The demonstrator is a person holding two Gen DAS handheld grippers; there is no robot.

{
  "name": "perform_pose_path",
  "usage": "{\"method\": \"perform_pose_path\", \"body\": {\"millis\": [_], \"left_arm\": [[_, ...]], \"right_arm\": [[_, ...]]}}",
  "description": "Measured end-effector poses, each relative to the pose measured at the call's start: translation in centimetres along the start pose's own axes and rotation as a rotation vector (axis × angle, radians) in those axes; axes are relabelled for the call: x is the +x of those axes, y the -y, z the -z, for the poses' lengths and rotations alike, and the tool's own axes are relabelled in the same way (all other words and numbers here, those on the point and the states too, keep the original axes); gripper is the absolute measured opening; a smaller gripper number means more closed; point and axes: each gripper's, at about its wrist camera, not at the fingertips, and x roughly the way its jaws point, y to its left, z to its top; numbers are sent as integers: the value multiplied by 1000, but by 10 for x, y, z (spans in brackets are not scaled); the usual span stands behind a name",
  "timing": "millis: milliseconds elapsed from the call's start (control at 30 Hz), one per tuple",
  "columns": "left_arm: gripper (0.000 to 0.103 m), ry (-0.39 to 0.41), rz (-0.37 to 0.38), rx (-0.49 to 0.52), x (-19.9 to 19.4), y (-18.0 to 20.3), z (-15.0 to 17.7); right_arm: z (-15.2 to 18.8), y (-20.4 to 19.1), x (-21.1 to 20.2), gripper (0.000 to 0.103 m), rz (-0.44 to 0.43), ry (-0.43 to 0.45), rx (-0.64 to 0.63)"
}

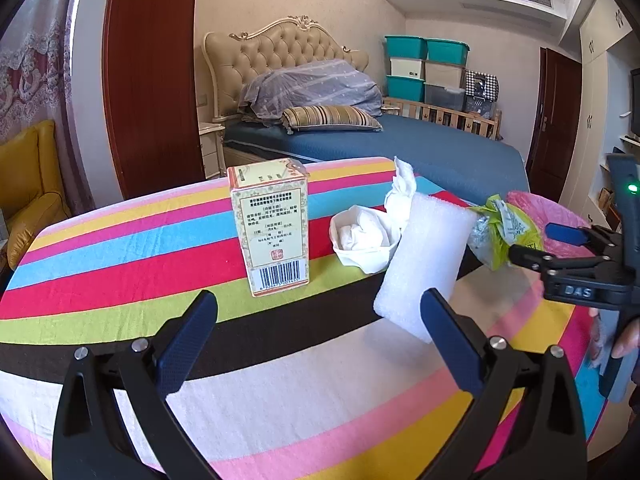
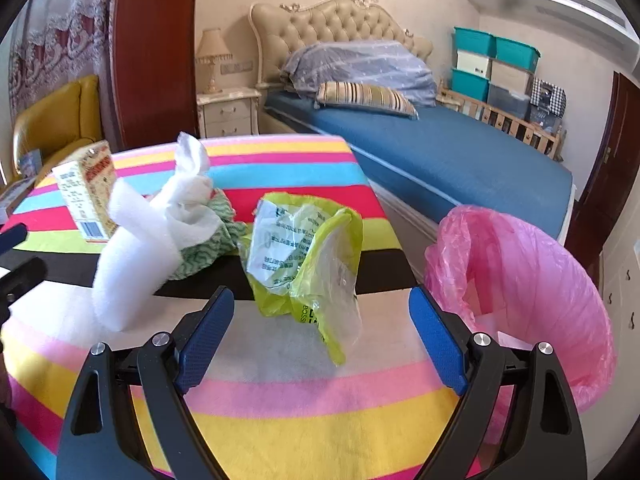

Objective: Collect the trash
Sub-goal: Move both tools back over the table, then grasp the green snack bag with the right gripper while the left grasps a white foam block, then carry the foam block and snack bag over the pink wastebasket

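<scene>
On the striped table (image 1: 120, 248) stand a cream medicine box (image 1: 272, 228), crumpled white tissue (image 1: 366, 238), a white foam block (image 1: 424, 268) and a yellow-green plastic wrapper (image 1: 498, 232). My left gripper (image 1: 316, 344) is open, just short of the box and foam. My right gripper (image 2: 320, 336) is open with the wrapper (image 2: 308, 256) standing between its fingers, untouched. The right gripper also shows in the left wrist view (image 1: 540, 246). The right wrist view shows the foam (image 2: 128, 272), tissue (image 2: 188, 196), a green cloth (image 2: 218, 236) and the box (image 2: 86, 192).
A bin lined with a pink bag (image 2: 528, 288) stands off the table's right edge (image 1: 560, 216). A blue bed (image 2: 440, 152) lies behind the table, a yellow armchair (image 1: 28, 184) at left, a nightstand (image 2: 228, 112) behind.
</scene>
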Motion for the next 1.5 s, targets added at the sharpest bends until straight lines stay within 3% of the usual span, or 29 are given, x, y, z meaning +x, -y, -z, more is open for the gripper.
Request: {"method": "perform_pose_path", "body": {"millis": [33, 133, 267, 667, 1000, 1067, 1100, 1133, 1500], "left_arm": [[98, -4, 3, 4, 1, 1, 0], [98, -7, 6, 19, 2, 6, 0], [98, -19, 18, 34, 5, 11, 0], [98, -97, 82, 48, 27, 26, -1], [98, -199, 95, 139, 66, 61, -9], [86, -227, 104, 140, 72, 64, -7], [67, -243, 127, 145, 75, 66, -6], [57, -247, 136, 148, 74, 66, -5], [56, -113, 141, 143, 31, 63, 3]], "right_arm": [[-1, 0, 2, 84, -5, -5, 3], [-1, 0, 2, 68, -33, -3, 0], [3, -2, -4, 22, -63, 7, -29], [22, 1, -44, 17, -103, 93, -22], [36, 18, -57, 17, -117, 101, 24], [39, 19, -58, 17, -117, 104, 26], [39, 20, -59, 17, -121, 103, 28], [41, 20, -60, 17, -121, 103, 28], [48, 12, -65, 17, -141, 100, 39]]}}
